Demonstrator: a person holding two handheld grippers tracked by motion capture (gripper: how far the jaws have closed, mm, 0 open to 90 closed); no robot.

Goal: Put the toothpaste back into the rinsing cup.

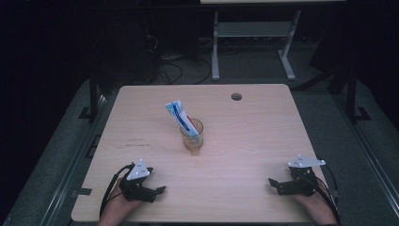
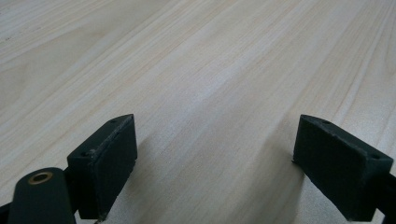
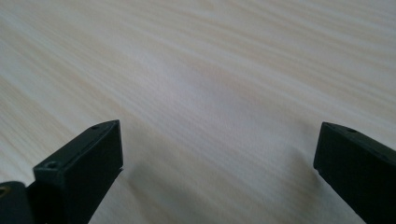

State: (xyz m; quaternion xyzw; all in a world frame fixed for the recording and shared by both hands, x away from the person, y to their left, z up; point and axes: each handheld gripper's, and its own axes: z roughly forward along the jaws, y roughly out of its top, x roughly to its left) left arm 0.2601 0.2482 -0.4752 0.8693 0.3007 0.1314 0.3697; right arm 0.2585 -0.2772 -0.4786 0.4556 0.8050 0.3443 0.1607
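A clear glass cup [image 1: 192,136] stands near the middle of the light wooden table [image 1: 244,141]. A blue and white toothpaste tube [image 1: 179,116] leans in it, tilted to the back left. My left gripper [image 1: 157,192] rests near the front left edge, held by a hand, and is open. In the left gripper view my left gripper [image 2: 215,163] has its jaws wide apart over bare wood. My right gripper [image 1: 274,184] rests near the front right edge, open too. In the right gripper view my right gripper [image 3: 217,172] has nothing between its jaws.
A round cable hole [image 1: 236,96] sits at the table's back right. Behind the table stands a white desk frame [image 1: 254,37], with cables [image 1: 174,70] on the dark floor. Wide bare tabletop lies between the grippers and the cup.
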